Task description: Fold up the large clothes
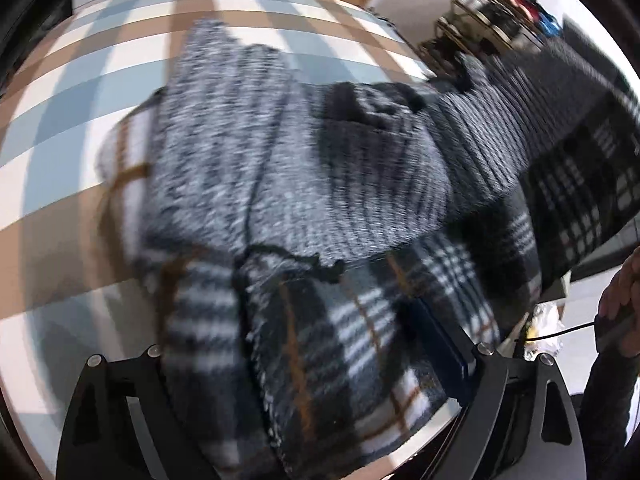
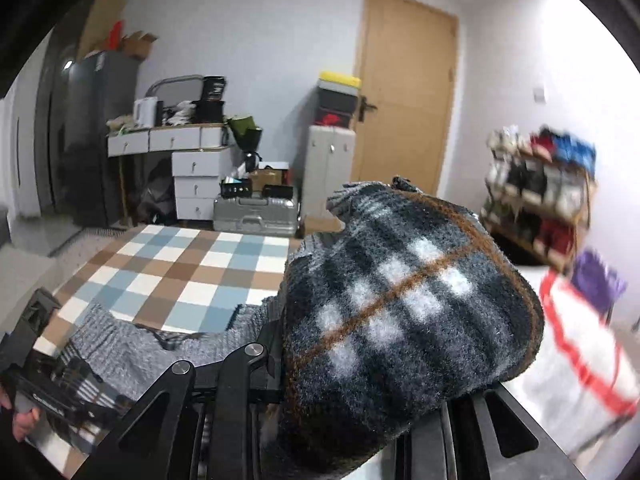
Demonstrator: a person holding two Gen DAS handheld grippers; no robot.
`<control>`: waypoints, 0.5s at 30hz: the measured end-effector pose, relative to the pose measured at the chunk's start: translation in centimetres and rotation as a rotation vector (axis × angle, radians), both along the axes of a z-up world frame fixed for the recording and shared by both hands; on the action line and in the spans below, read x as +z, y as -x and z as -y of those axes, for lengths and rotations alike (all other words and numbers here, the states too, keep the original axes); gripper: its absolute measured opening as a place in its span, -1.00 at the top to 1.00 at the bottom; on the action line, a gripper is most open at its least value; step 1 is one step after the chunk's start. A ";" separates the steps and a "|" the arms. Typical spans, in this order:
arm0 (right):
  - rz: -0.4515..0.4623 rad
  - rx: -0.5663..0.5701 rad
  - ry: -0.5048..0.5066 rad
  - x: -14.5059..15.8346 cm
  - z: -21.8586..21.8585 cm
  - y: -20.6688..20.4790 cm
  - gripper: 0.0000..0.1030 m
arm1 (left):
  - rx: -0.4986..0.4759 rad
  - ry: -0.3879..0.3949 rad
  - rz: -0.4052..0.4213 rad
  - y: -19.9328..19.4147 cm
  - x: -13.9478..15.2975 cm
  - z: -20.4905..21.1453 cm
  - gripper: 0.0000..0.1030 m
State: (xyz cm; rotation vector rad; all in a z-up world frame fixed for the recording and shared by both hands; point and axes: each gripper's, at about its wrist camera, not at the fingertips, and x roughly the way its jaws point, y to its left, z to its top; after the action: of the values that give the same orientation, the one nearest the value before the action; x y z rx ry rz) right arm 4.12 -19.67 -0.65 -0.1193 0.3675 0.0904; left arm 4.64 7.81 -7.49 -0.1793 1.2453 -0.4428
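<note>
A large plaid fleece garment (image 1: 340,344) with a grey knit lining (image 1: 280,152) hangs over the checkered tabletop (image 1: 80,92). My left gripper (image 1: 320,380) is shut on a bunch of its plaid edge, which fills the space between the fingers. My right gripper (image 2: 360,360) is shut on another plaid part (image 2: 404,304), held up above the table; the cloth drapes over and hides its fingertips. The grey lining (image 2: 132,344) trails down to the table (image 2: 192,264) in the right wrist view. The left gripper's body (image 2: 44,364) shows at the lower left there.
A shoe rack (image 2: 540,196) stands at the right wall, with a white and red bag (image 2: 588,364) in front of it. A door (image 2: 404,92), cabinets, drawers (image 2: 196,176) and a metal case (image 2: 256,212) stand beyond the table's far edge.
</note>
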 end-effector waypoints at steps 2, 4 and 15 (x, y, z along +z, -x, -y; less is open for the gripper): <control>0.014 0.015 0.041 0.5 -0.9 0.4 0.52 | -0.033 0.008 -0.001 -0.8 0.1 1.3 -0.73; 0.022 0.042 0.083 0.8 -2.0 1.0 0.52 | -0.057 0.013 -0.001 -1.7 0.2 2.1 -0.73; 0.134 0.215 0.445 -3.3 -11.7 6.0 0.51 | 0.045 0.155 -0.019 0.4 1.4 -5.6 -0.73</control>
State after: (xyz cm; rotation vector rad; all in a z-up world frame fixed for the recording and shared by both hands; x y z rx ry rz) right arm -1.91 -7.97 -3.91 -0.6027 0.2345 0.2107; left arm 4.23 13.40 -6.14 -0.3436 1.2237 -0.5002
